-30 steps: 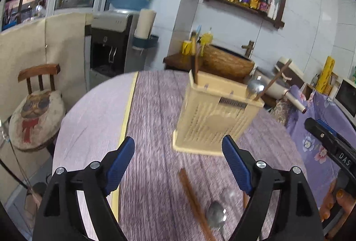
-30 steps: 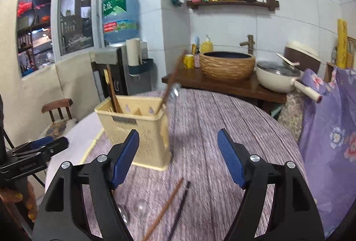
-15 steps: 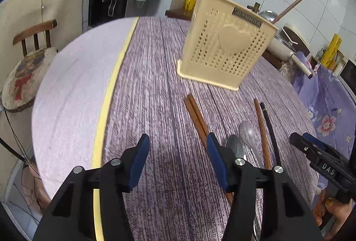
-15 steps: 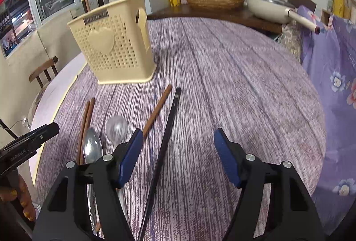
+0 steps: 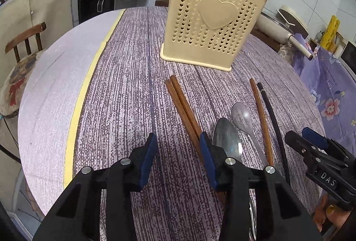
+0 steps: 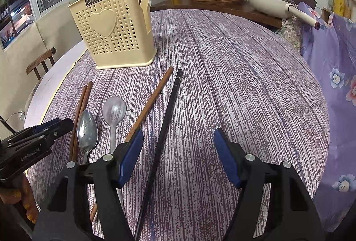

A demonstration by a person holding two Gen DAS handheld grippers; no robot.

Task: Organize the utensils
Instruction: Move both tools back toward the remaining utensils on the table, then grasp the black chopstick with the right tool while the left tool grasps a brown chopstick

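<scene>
- Left gripper [image 5: 178, 155] jaws spread, empty; brown chopstick pair [image 5: 182, 105] just beside its right finger.
- Right gripper [image 6: 178, 152] jaws spread; black chopstick [image 6: 165, 123] lies between them.
- Spoons [image 6: 87, 129] on table [image 6: 244, 85], near holder [image 6: 115, 33].

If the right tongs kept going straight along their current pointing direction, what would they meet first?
Most likely the black chopstick, which runs between the open fingers of the right tongs on the table. Beyond its tip, only bare tabletop shows. Their height above it is unclear.
</scene>
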